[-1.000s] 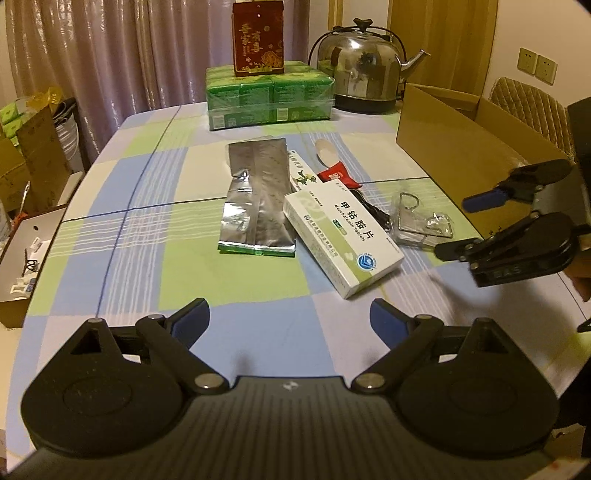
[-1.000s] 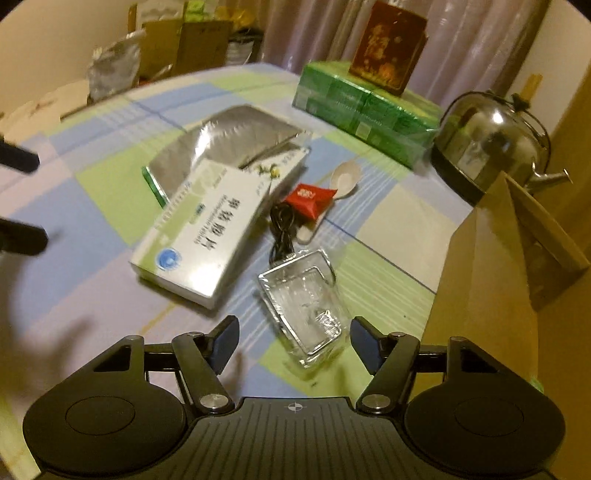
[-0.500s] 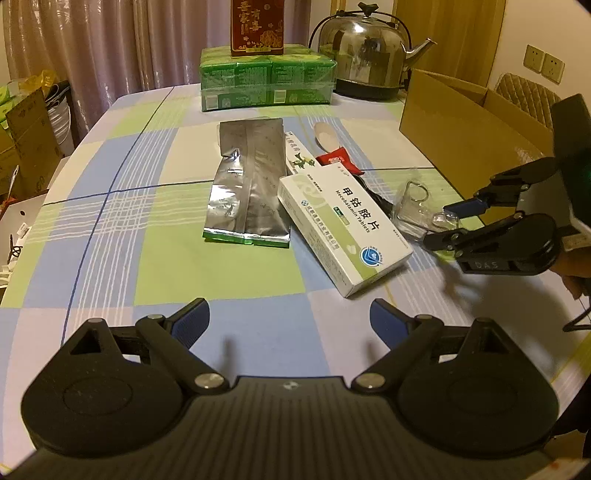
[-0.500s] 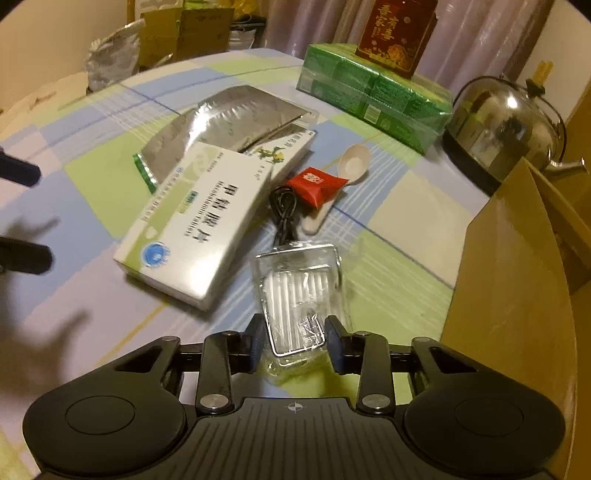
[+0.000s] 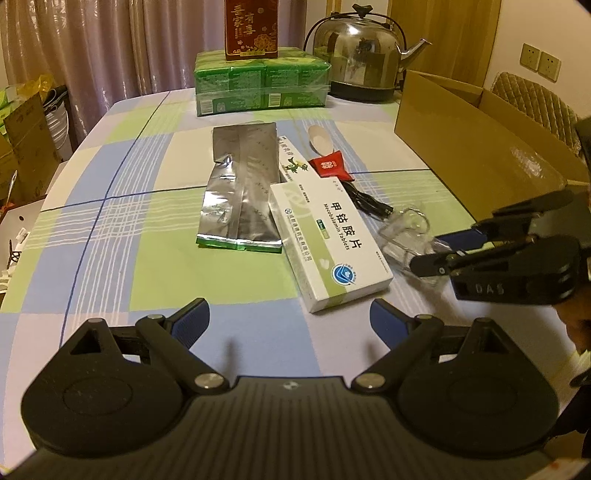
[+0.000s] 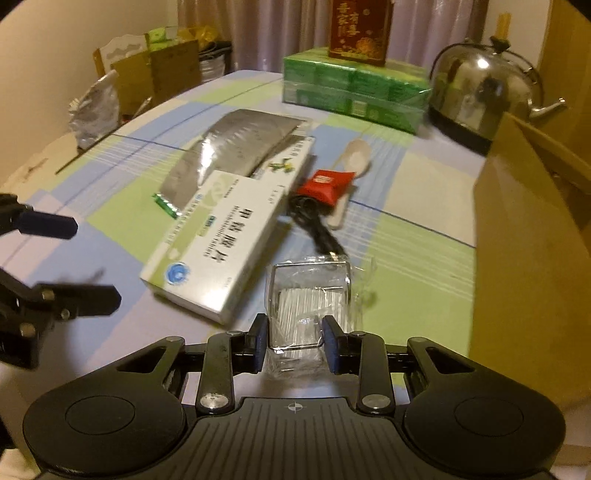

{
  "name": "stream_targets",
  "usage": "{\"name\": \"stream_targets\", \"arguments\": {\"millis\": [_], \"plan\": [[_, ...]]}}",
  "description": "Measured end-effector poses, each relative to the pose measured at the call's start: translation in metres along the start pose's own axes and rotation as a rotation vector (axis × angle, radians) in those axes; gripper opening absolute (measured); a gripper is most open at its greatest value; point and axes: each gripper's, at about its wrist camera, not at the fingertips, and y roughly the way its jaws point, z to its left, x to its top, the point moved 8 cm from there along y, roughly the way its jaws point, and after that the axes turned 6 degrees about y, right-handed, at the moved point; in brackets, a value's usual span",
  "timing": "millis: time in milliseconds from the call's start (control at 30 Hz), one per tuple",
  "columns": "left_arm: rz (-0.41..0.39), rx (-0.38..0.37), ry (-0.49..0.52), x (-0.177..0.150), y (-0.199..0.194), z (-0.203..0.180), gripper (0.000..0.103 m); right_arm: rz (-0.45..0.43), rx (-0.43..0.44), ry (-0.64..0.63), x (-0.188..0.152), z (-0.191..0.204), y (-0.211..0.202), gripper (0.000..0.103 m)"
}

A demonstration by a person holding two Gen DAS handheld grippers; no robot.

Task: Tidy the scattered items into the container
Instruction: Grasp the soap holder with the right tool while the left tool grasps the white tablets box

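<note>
Right gripper: pads pressed in on the near end of a clear plastic packet with a wire frame, the packet lying just beside the near corner of the white tablet box; whether it was clear of the tablecloth could not be told. Left gripper: fingers spread wide, nothing between them, held above the checked tablecloth near the table's front edge. Tablet box: flat on the cloth, overlapping a second, narrower white box. Silver foil pouch: flat, touching the left side of both boxes. Black cable: between the tablet box and the packet, one end under a small red pouch. White spoon: beyond the red pouch, handle under it. Open cardboard box: at the table's right edge, well apart from the packet. At the far end: green cartons topped by a red box, steel kettle beside them.
</note>
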Motion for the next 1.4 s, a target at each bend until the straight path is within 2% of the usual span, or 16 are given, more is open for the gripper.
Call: {"name": "stream_targets", "arguments": {"millis": [367,533,600,667,700,1000,1200,1233,1300,1333,1400], "plan": [[-0.004,-0.016,-0.002,0.028,0.043,-0.032,0.091,-0.047,-0.019,-0.065,-0.014,-0.009,0.0,0.031],[0.018,-0.016,0.031,0.03,0.061,-0.049,0.09,-0.051,-0.015,-0.037,-0.017,-0.018,0.001,0.032],[0.027,0.009,0.039,0.029,0.065,-0.05,0.085,-0.049,-0.009,-0.03,-0.017,-0.018,0.0,0.032],[0.038,0.036,0.04,0.026,0.068,-0.049,0.07,-0.041,-0.005,-0.022,-0.018,-0.019,-0.002,0.031],[0.042,0.042,0.034,0.025,0.068,-0.048,0.069,-0.038,-0.003,-0.019,-0.018,-0.018,-0.003,0.03],[0.087,0.024,0.076,-0.01,0.029,-0.043,0.067,-0.003,-0.018,0.007,-0.045,-0.008,-0.032,0.029],[0.108,0.018,0.059,-0.043,-0.006,-0.043,0.068,-0.012,-0.024,0.046,-0.07,0.003,-0.054,0.03],[0.107,0.021,0.059,-0.046,-0.009,-0.043,0.068,-0.014,-0.028,0.04,-0.072,0.004,-0.055,0.031],[0.1,0.029,0.056,-0.048,-0.013,-0.042,0.076,-0.018,-0.043,0.013,-0.076,0.007,-0.056,0.038],[0.096,0.036,0.053,-0.048,-0.013,-0.041,0.078,-0.018,-0.045,0.009,-0.076,0.007,-0.055,0.044],[0.088,0.044,0.049,-0.044,-0.011,-0.04,0.078,-0.019,-0.041,0.018,-0.077,0.007,-0.055,0.049]]}}
